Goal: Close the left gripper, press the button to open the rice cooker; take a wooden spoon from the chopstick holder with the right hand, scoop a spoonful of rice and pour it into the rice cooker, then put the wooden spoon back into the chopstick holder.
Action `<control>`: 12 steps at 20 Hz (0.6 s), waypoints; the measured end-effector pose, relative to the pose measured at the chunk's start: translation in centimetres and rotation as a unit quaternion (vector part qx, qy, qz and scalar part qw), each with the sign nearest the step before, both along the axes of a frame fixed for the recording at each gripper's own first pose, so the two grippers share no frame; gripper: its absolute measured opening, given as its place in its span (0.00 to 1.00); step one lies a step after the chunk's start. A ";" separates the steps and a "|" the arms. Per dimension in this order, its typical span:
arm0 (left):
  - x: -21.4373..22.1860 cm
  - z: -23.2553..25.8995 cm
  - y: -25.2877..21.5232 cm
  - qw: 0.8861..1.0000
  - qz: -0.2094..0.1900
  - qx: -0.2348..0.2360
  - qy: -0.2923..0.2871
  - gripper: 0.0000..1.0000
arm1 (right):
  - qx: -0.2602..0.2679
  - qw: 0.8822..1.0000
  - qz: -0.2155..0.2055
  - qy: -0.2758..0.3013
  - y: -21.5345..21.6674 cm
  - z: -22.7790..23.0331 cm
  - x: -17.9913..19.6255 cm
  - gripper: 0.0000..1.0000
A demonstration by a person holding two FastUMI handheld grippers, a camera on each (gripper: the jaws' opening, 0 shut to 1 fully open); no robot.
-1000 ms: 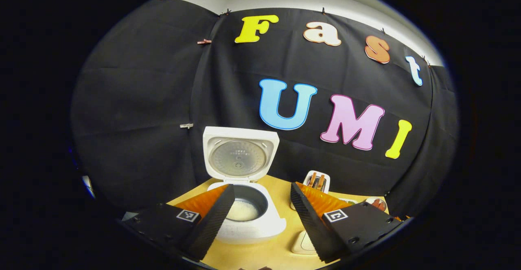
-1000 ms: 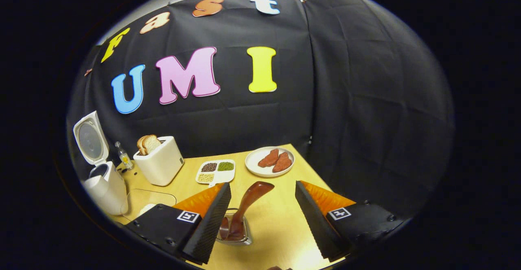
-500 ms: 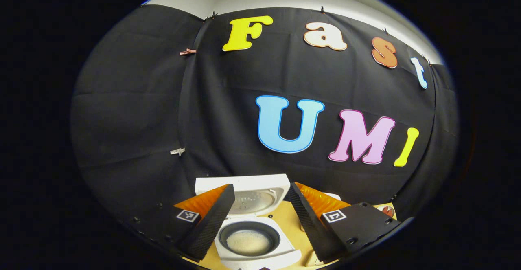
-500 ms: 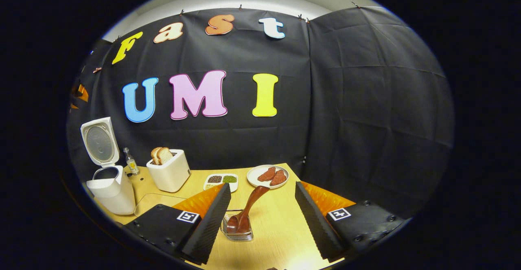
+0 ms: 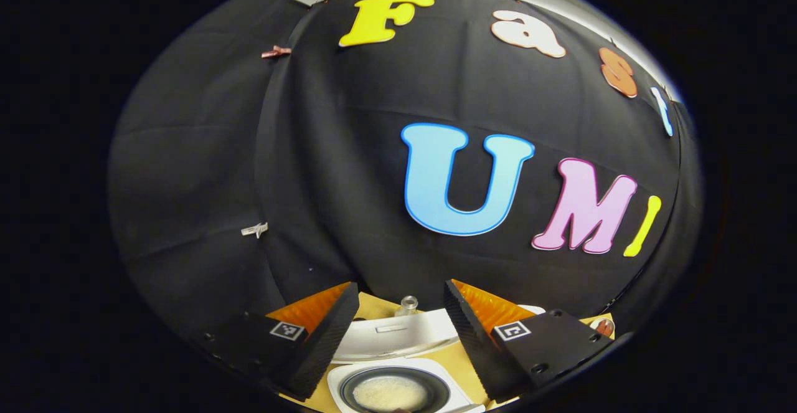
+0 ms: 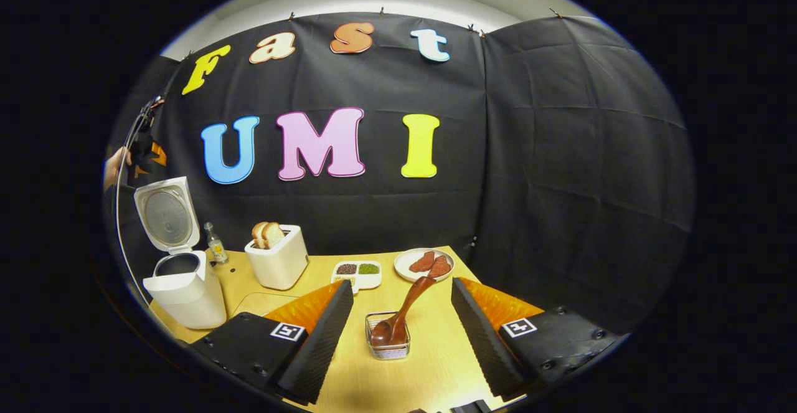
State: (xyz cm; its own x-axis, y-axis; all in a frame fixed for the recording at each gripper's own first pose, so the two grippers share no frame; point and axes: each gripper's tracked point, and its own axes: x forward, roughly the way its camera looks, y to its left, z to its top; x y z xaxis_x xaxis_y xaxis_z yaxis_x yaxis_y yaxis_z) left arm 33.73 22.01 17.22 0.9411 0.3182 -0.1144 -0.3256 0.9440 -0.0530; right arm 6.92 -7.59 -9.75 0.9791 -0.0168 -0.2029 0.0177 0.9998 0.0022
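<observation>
Wooden spoon (image 6: 401, 313) leans in the wire chopstick holder (image 6: 387, 344) on the table (image 6: 429, 363), between the right gripper (image 6: 401, 332) fingers, untouched; jaws wide apart, empty. Rice cooker (image 6: 180, 276) at far left, lid up. Left gripper (image 5: 398, 338) above its rice-filled pot (image 5: 392, 393), jaws apart, empty.

Left gripper view: camera high and close over open rice cooker (image 5: 398, 388), tilted toward cloth wall behind it; pot with rice at bottom edge, raised lid just beyond, between own fingers. Right gripper view: camera farther back, right of rice cooker (image 6: 183, 276), looking across wooden table (image 6: 429, 363) toward same wall; chopstick holder (image 6: 387, 337) nearest, between own fingers. Shared between views: rice cooker, small bottle behind it, wall beyond.
</observation>
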 end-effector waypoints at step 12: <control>0.0 -4.8 -0.2 0.994 0.052 -0.018 0.092 0.99 | 0.003 0.999 0.029 0.020 1.2 -1.9 -1.4 0.98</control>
State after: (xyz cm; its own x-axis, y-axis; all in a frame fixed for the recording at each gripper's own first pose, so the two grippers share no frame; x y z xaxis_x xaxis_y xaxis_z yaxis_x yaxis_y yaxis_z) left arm 33.71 21.86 12.45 0.8656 0.4048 -0.2946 -0.4282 0.9035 -0.0166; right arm 5.49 -6.39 -11.62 0.9697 0.0414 -0.2409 -0.0403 0.9991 0.0092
